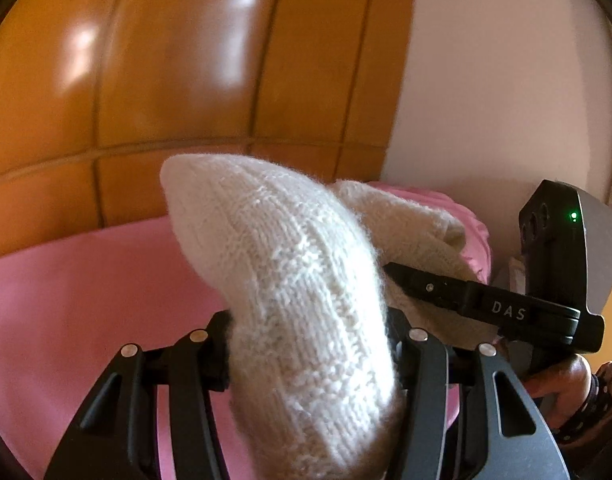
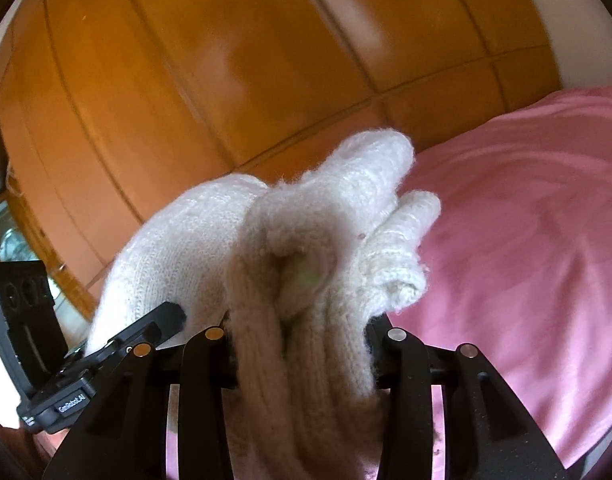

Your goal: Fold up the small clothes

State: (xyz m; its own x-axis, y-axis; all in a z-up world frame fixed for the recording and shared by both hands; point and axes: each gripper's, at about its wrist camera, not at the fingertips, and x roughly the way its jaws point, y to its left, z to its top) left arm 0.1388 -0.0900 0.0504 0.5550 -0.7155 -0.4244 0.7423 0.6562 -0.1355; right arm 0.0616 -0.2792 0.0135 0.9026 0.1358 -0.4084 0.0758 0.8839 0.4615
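Pink bedcover (image 2: 525,240) lies below both claws. You hold the cream knit sock (image 1: 306,280) lifted clear of it, probably to fold it: left claw (image 1: 309,356) clamps one end, right claw (image 2: 302,344) clamps the bunched other end.
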